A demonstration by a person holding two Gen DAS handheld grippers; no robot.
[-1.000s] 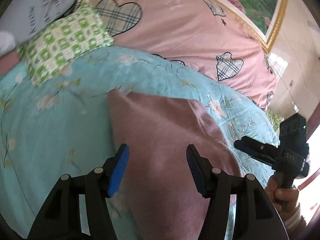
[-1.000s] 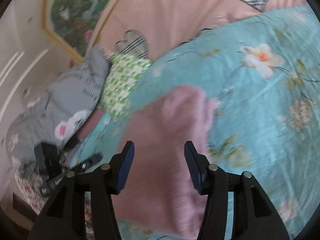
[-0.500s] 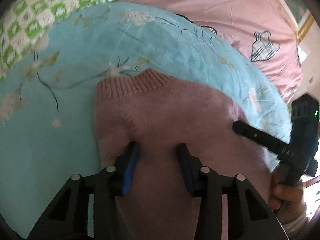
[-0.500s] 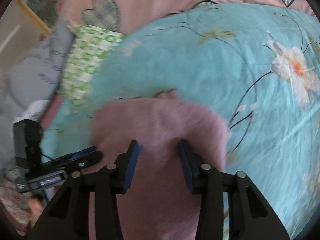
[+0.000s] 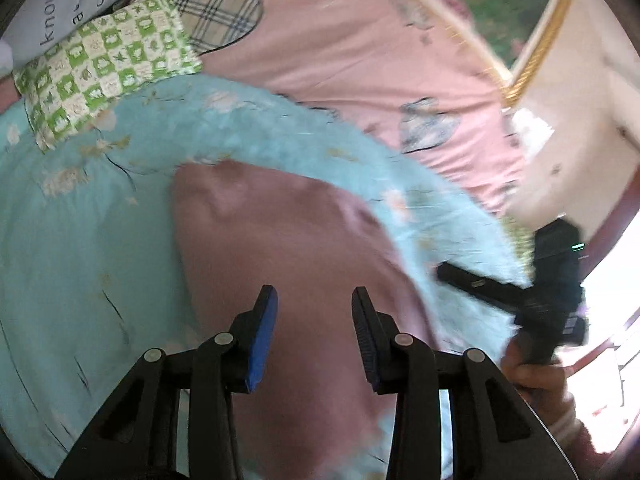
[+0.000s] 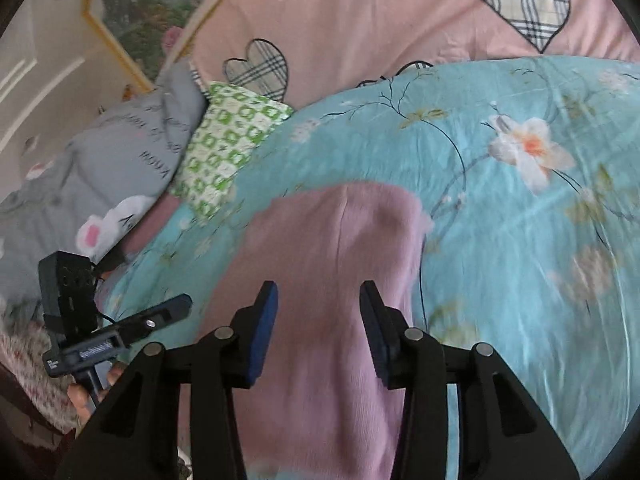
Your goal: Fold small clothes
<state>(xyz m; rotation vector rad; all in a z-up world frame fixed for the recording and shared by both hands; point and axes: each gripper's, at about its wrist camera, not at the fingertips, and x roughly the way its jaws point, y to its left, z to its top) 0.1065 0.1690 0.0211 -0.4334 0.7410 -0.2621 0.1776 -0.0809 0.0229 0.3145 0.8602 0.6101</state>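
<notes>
A small mauve-pink knitted garment (image 5: 280, 232) lies folded on the turquoise floral quilt (image 5: 80, 240); it also shows in the right wrist view (image 6: 332, 248). My left gripper (image 5: 314, 312) is open and empty, held above the garment's near part. My right gripper (image 6: 318, 308) is open and empty, also above the garment. Each gripper shows in the other's view: the right one (image 5: 480, 280) at the garment's right side, the left one (image 6: 160, 312) at its left side.
A green-and-white checked pillow (image 5: 104, 64) and a grey printed cushion (image 6: 120, 160) lie at the quilt's far left. A pink cover with plaid hearts (image 6: 360, 20) lies behind the quilt. A gold-framed picture (image 5: 520, 8) hangs on the wall.
Both grippers were pressed low on the garment half a second ago with jaws narrower. Now both have lifted and drawn back, jaws wider, and the garment stays on the quilt.
</notes>
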